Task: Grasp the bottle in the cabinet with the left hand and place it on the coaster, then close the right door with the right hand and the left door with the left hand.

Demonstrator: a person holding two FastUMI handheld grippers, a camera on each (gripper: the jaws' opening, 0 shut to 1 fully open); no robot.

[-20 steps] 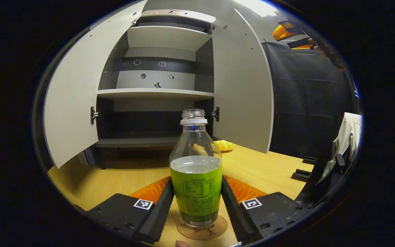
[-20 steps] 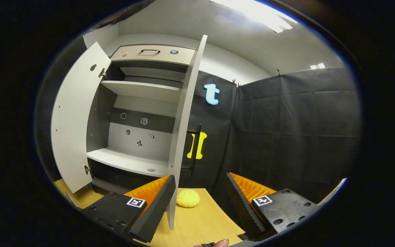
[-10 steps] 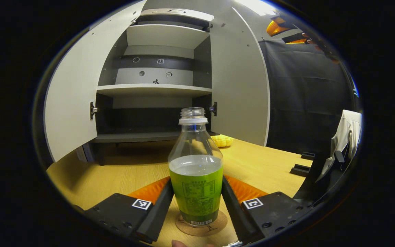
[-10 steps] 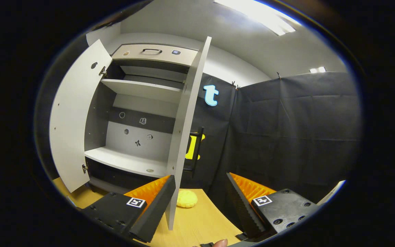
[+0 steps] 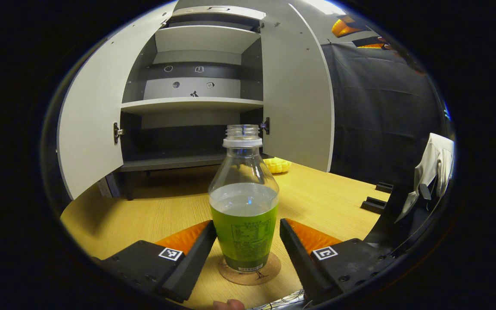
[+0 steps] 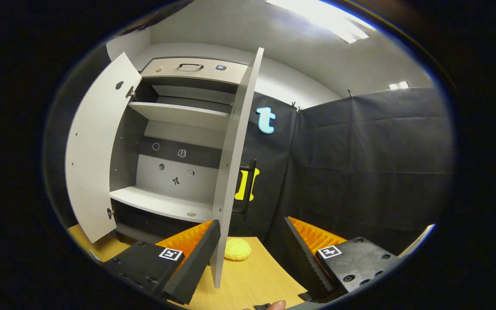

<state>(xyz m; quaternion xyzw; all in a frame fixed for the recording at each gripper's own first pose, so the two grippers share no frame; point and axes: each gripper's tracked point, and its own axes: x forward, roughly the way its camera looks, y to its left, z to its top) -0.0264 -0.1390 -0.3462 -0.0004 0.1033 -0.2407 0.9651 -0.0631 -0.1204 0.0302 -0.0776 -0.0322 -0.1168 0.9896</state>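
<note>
Green-labelled bottle upright on coaster.

Left gripper view: low over tabletop, facing cabinet. Right gripper view: nearer, beside right door; cabinet shared.

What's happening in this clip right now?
A person works two handheld grippers at a grey cabinet. The clear bottle of green drink stands on the round cork coaster between the open left gripper. Both doors are open. The right gripper, open and empty, sits by the right door.
</note>
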